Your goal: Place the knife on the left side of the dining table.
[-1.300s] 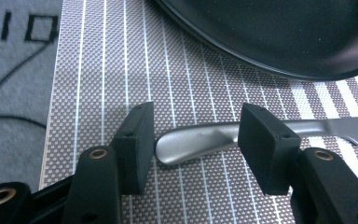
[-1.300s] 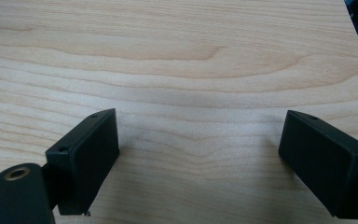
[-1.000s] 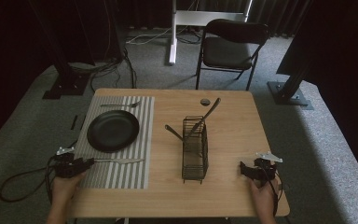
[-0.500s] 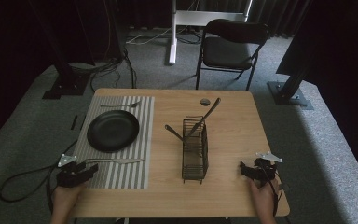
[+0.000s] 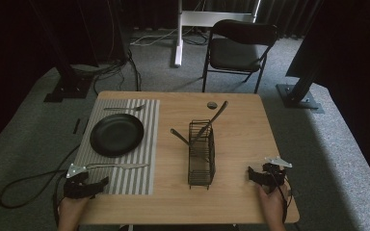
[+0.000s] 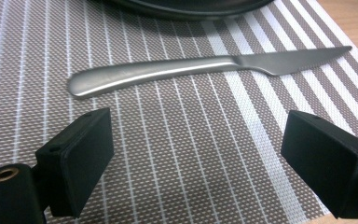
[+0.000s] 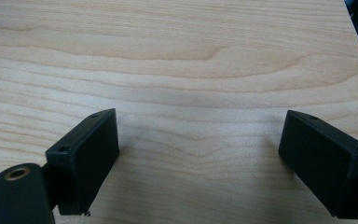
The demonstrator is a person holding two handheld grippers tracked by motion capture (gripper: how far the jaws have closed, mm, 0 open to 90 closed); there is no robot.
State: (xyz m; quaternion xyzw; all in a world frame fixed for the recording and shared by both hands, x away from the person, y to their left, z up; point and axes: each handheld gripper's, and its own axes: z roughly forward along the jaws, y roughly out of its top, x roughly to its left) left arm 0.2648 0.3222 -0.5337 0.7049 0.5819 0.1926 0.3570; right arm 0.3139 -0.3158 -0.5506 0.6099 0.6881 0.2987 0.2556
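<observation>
While idle, left gripper (image 6: 196, 154): jaws spread wide, just opened, nothing between
Right gripper (image 7: 200, 158): jaws spread over bare table (image 7: 177, 56)
Knife (image 6: 200, 70): one, on striped mat (image 6: 177, 158), just beyond left jaws
Plate (image 5: 116, 134): one, behind knife
Rack (image 5: 201, 153): one, mid-table

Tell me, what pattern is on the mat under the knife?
The placemat has brown-grey and white stripes with a fine woven texture, under the silver knife. The left gripper view shows it best.
</observation>
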